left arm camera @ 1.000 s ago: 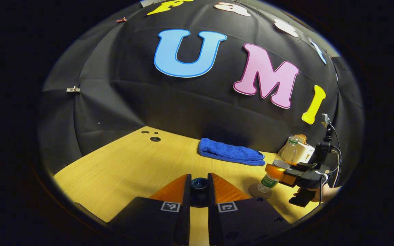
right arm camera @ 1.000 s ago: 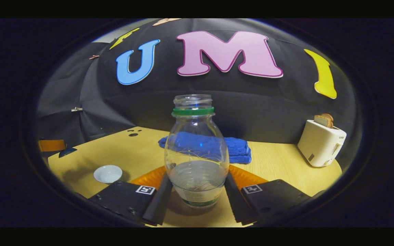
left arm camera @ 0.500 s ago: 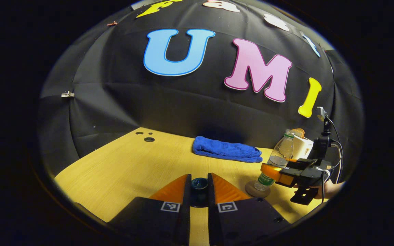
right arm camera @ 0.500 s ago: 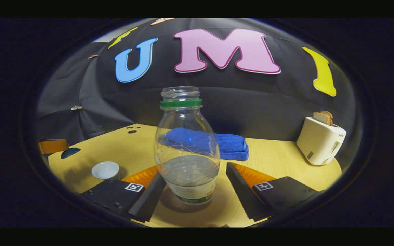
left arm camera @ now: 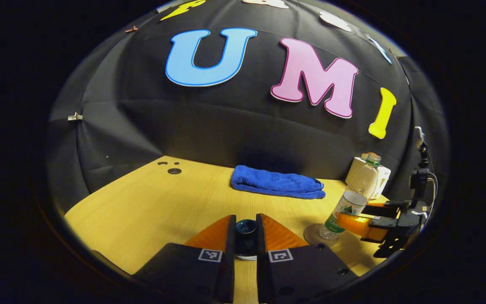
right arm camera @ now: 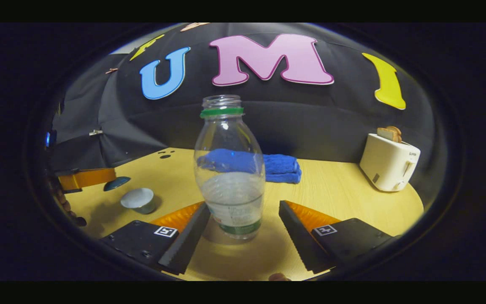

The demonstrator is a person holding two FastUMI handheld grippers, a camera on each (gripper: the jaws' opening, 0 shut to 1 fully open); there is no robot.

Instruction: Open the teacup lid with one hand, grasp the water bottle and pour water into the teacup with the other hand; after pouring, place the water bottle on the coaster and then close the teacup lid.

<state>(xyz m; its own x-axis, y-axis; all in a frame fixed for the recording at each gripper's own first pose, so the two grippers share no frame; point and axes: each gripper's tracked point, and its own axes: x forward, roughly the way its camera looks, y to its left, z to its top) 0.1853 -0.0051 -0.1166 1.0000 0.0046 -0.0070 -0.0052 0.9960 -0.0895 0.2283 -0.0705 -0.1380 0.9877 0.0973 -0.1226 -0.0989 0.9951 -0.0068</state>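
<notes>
From where I stand the job looks most of the way through. Starting on the left, the left tool point(left arm camera: 245, 236) is clamped on the dark blue teacup lid point(left arm camera: 245, 227), held between its two fingers above the counter point(left arm camera: 150, 202). In the right gripper view that lid is a small dark disc point(right arm camera: 117, 183) hanging off the left tool point(right arm camera: 83, 178), and just beside it, lower down, the white teacup point(right arm camera: 138, 199) stands uncovered on the counter. I cannot make out from here whether there is water in the cup.

Moving right, the water bottle point(right arm camera: 229, 169) stands upright on the round coaster point(left arm camera: 319, 234), capless, with some water left in its lower part. The right tool point(right arm camera: 238, 226) has its fingers spread wide, one on each side of the bottle and neither touching it. So I judge the lid-off, the pour and the bottle's placing to be done; what is left is to set the lid back on the cup.

As for what each view adds: the left gripper view shows the coaster plainly under the bottle point(left arm camera: 350, 200), and the right tool point(left arm camera: 359, 223) from the side. The right gripper view gives the cup and the gap at both of its own fingers. Far right, a white toaster point(right arm camera: 388, 162) sits near the counter's edge, and a folded blue towel point(left arm camera: 277, 185) lies at the back.
</notes>
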